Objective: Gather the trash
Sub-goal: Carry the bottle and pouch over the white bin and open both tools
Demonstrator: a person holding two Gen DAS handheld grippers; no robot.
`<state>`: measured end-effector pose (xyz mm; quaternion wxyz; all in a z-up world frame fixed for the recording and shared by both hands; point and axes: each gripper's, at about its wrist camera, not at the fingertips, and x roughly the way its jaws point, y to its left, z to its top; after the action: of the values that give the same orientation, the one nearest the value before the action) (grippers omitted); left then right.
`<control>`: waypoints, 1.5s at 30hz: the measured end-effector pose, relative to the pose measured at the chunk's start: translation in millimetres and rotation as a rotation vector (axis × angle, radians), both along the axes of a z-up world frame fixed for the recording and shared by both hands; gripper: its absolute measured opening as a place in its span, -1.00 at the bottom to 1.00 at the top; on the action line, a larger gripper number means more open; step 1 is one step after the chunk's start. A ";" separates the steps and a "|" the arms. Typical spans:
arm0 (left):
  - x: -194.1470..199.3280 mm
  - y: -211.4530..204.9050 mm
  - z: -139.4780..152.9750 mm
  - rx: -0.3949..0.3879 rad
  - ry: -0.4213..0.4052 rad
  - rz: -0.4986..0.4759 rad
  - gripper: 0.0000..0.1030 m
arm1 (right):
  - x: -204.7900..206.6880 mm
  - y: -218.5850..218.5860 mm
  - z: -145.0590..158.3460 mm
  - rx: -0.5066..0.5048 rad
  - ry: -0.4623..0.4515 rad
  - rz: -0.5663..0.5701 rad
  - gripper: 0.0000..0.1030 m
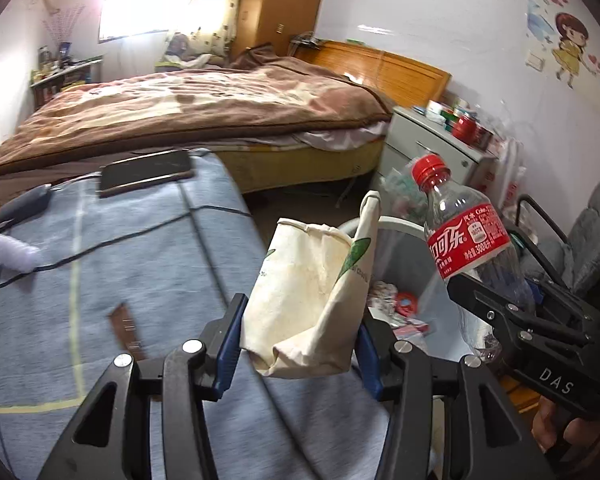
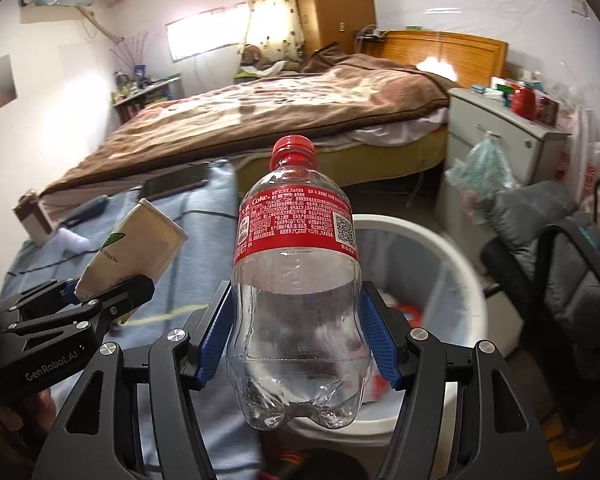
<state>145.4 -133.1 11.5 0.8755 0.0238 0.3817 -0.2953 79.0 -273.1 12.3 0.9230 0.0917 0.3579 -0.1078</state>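
Note:
My left gripper (image 1: 298, 340) is shut on a crushed cream paper cup (image 1: 312, 300) with a green leaf print, held above the edge of the blue bed cover. The same cup (image 2: 136, 244) shows at the left in the right wrist view, clamped in the left gripper (image 2: 100, 296). My right gripper (image 2: 296, 332) is shut on an empty clear cola bottle (image 2: 296, 280) with a red cap and label, upright between the blue pads. That bottle (image 1: 466, 240) also stands at the right in the left wrist view. A white trash bin (image 2: 440, 264) with litter inside lies just behind both.
A blue-covered surface (image 1: 120, 280) carries a dark phone (image 1: 146, 172) and cables. Beyond it is a bed with a brown blanket (image 1: 204, 108). A grey cabinet (image 1: 424, 148) stands right of the bed, and a black chair with grey cushions (image 2: 560, 248) is at far right.

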 end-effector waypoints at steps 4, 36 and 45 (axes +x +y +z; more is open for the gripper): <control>-3.0 -28.5 -3.5 0.005 0.011 -0.036 0.01 | -6.2 -17.2 -2.6 -0.015 0.017 -0.035 0.23; -6.6 -80.1 -23.3 0.040 0.064 -0.088 0.32 | -10.2 -54.2 -26.8 -0.022 0.105 -0.086 0.25; -11.2 -50.4 -11.5 0.018 0.035 -0.045 0.32 | -13.5 -40.8 -18.0 -0.014 0.065 -0.069 0.25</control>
<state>134.1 -183.4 -0.1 0.8615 0.0349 0.3990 -0.3119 65.5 -313.9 -5.7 0.9071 0.0941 0.3838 -0.1447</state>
